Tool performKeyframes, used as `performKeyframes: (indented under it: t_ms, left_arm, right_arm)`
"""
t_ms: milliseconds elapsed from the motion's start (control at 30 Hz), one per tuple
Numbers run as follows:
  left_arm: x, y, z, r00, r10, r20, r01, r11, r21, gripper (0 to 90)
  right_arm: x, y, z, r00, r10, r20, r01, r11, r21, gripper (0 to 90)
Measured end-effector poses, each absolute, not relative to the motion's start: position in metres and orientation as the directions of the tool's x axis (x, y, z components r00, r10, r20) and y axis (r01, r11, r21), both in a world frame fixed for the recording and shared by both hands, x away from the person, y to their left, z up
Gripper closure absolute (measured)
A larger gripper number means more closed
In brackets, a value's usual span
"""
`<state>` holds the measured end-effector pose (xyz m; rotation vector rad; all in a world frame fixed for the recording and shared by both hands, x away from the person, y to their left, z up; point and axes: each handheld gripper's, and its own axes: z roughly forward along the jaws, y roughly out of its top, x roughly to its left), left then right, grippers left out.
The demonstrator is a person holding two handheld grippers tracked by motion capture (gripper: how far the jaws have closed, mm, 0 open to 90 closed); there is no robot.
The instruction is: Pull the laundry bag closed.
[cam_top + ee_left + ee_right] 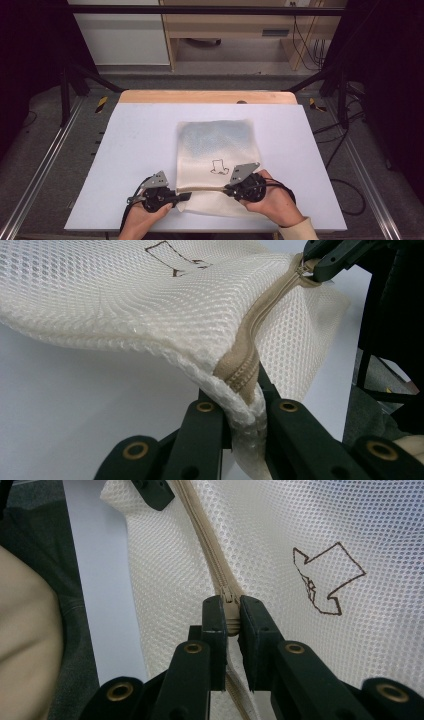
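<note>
Left gripper (243, 412): black jaws closed on the near-left corner of a cream mesh zip-up laundry bag (215, 150), pinching the fabric right at the end of the tan zipper tape (250, 347). Corner lifted slightly off the surface.

Right gripper (231, 625): jaws clamped on the zipper slider (229, 600), part-way along the tape, with the left gripper's tip visible at the far end of the zip.

The bag lies flat in the middle of the pale lavender table mat (135, 150), zipper edge toward the person, a small brown outline drawing (219, 167) printed on the mesh.

Judgement: the zip is being worked, one end anchored, the slider held. Which way it should travel, I cannot tell. The next move calls for a steady pull along the tape line while the left holds tension, or the mesh will bunch.
</note>
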<state>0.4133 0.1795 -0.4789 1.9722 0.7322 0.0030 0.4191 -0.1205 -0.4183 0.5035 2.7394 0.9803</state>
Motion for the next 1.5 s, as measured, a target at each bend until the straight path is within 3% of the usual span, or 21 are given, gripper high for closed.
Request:
performKeyframes:
  t_ms: [1500]
  left_arm:
    - [0.413,0.179,-0.478,0.818,0.493,-0.297,0.488,-0.322,0.811,86.7]
  right_arm:
    - [0.418,-0.132,-0.419,-0.915,0.399,-0.055,0.271,0.712,0.648,82.2]
